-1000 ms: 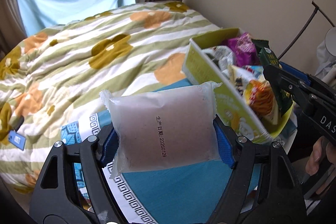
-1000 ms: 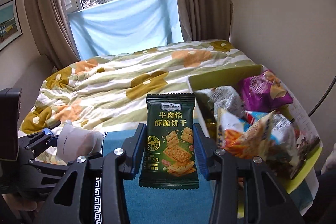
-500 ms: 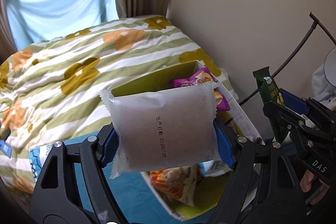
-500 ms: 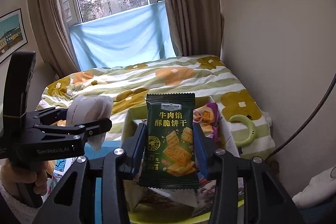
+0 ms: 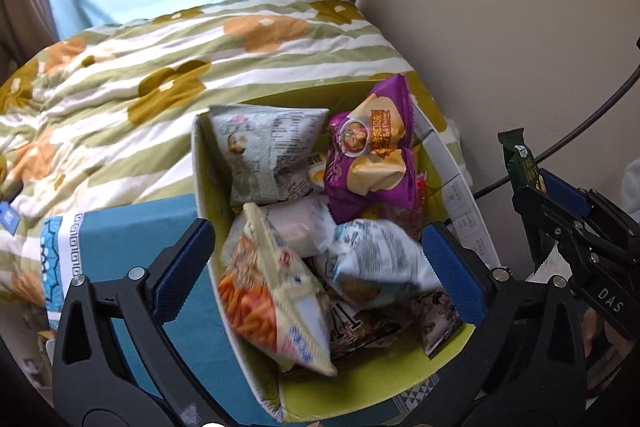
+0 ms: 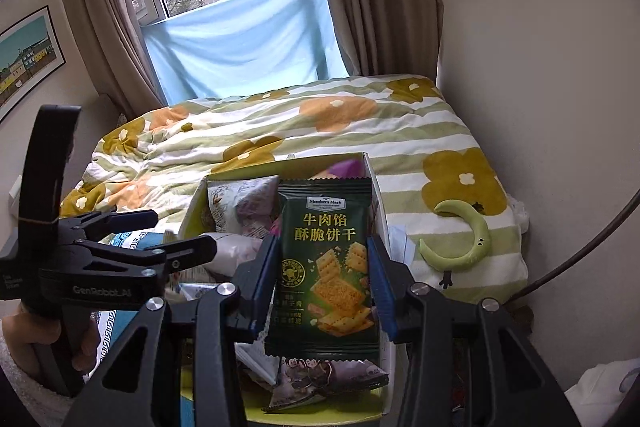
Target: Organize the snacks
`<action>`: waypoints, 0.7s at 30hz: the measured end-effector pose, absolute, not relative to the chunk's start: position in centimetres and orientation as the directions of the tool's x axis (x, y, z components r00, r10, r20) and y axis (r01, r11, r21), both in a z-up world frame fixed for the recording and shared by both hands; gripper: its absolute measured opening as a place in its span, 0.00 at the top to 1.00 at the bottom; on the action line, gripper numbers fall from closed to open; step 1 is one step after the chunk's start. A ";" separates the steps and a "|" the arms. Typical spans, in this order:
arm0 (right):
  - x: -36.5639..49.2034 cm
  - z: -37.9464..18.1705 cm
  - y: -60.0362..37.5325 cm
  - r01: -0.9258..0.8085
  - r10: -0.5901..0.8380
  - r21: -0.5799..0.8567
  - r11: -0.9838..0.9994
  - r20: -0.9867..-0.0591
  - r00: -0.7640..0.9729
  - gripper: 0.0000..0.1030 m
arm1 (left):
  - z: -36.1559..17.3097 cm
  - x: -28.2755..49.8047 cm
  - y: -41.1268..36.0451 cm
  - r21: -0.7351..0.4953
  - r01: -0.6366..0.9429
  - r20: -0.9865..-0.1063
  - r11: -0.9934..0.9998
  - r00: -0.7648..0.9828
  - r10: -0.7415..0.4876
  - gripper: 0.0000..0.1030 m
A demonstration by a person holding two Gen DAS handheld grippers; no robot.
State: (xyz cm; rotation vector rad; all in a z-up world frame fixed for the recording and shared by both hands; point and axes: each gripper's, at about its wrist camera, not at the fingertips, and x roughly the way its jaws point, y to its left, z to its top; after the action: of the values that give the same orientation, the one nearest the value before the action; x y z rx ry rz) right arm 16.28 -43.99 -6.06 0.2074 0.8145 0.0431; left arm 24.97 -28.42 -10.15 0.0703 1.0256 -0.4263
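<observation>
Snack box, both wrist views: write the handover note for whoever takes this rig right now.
Left gripper: open, nothing in it, above the box.
Right gripper: shut on the green cracker packet, held upright over the box.
In the box: purple packet, orange snack bag, pale packet and several more.
Done: pale packet, held by the left gripper a moment ago, now lies in the box.
Left: drop the cracker packet in. No other loose snacks show on the bed.
</observation>
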 end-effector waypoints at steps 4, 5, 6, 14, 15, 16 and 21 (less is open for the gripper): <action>16.3 -6.5 -44.0 0.009 0.151 0.212 0.977 -0.724 0.673 0.61 | -9.7 23.8 -26.2 -0.153 0.319 -0.833 0.935 0.467 -0.296 0.00; 16.3 -6.5 -43.9 -0.001 0.157 0.211 0.978 -0.726 0.670 0.61 | -9.5 23.5 -25.6 -0.157 0.306 -0.831 0.939 0.473 -0.293 0.00; 16.5 -6.6 -44.0 -0.010 0.164 0.211 0.977 -0.727 0.667 0.61 | -9.4 23.1 -25.2 -0.158 0.293 -0.830 0.943 0.478 -0.288 0.00; 18.5 -7.8 -43.9 -0.054 0.222 0.241 0.969 -0.756 0.616 0.54 | -9.3 19.8 -22.6 -0.126 0.224 -0.832 0.966 0.507 -0.226 0.00; 18.6 -8.1 -43.8 -0.048 0.224 0.247 0.968 -0.761 0.609 0.44 | -9.4 19.4 -22.2 -0.123 0.219 -0.834 0.968 0.506 -0.220 0.00; 18.6 -8.4 -43.9 -0.041 0.221 0.248 0.968 -0.766 0.604 0.24 | -9.4 19.0 -22.0 -0.119 0.215 -0.834 0.969 0.508 -0.215 0.00; 17.1 -8.9 -43.7 0.006 0.176 0.227 0.974 -0.775 0.606 0.00 | -9.4 17.2 -20.0 -0.105 0.205 -0.835 0.973 0.513 -0.198 0.00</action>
State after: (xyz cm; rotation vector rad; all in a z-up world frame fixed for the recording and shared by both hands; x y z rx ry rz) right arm 17.08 -43.73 -8.93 0.2152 0.9160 0.0991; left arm 17.19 -20.00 -9.44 0.0076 1.0030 -0.2421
